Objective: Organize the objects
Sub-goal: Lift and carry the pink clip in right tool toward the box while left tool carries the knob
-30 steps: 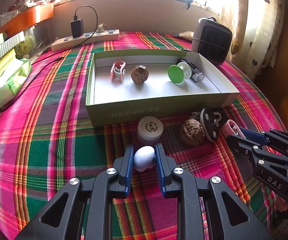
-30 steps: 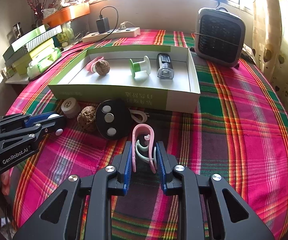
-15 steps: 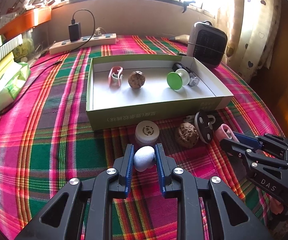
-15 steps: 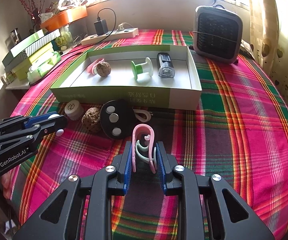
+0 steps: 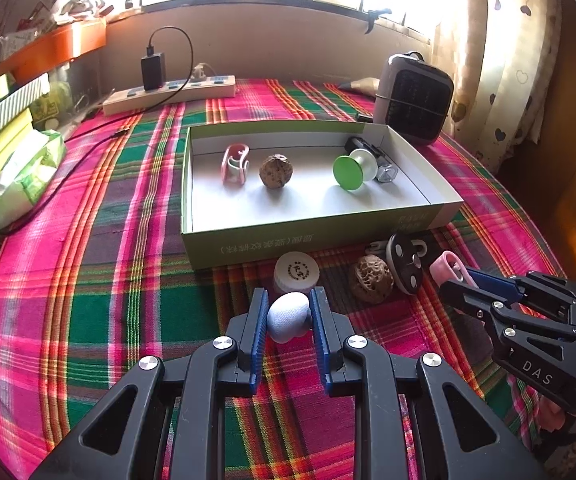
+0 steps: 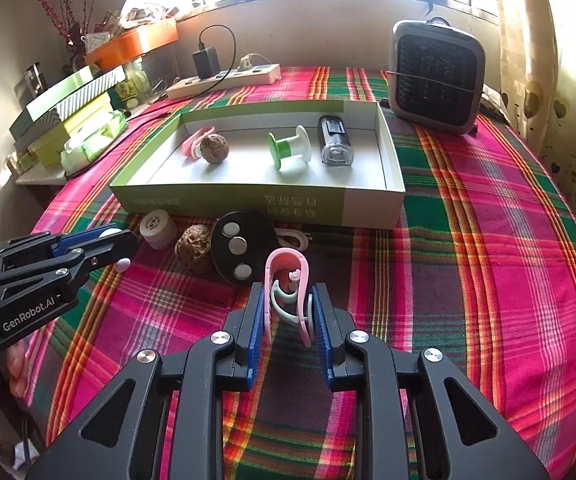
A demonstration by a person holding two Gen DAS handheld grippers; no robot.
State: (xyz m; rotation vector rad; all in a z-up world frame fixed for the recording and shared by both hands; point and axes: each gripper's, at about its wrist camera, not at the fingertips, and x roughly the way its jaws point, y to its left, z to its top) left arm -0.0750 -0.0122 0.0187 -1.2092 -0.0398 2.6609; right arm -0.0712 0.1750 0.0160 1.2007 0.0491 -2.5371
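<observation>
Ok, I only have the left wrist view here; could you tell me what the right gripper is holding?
Observer: The right gripper is shut on a pink clip, which stands upright between its jaws.
Operator: Thank you. What lies behind the green spool in the box?
Observer: A black light with a clear end lies beside the spool, apart from it.
Operator: And is anything hidden behind the black disc?
Observer: A white cable lies between the disc and the box wall.
</observation>
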